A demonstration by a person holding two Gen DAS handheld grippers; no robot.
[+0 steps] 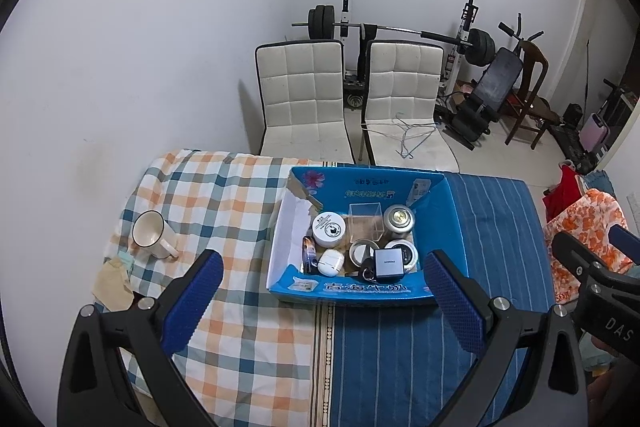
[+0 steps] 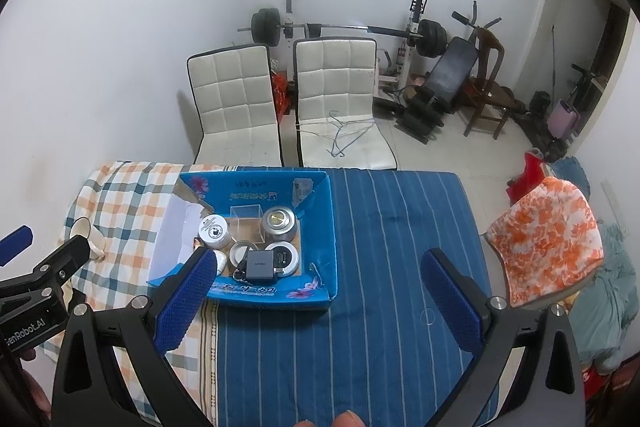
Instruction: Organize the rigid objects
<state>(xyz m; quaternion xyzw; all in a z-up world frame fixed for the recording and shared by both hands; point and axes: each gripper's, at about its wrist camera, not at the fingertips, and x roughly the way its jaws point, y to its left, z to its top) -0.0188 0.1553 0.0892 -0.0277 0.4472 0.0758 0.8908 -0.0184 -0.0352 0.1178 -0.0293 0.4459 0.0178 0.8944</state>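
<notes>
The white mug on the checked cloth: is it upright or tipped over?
Tipped over. The white mug lies on its side, its open mouth facing sideways, handle against the cloth.

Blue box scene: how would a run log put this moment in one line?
left gripper: open, empty | right gripper: open, empty | blue box: holds small items | mug: outside, on checked cloth

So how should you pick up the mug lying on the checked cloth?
Probably by its rim. The mug lies tipped on its side, mouth open toward the wall side, handle down against the cloth. Bring the left gripper from above, one of the fingers inside the mouth and one outside, pinching the wall.
</notes>
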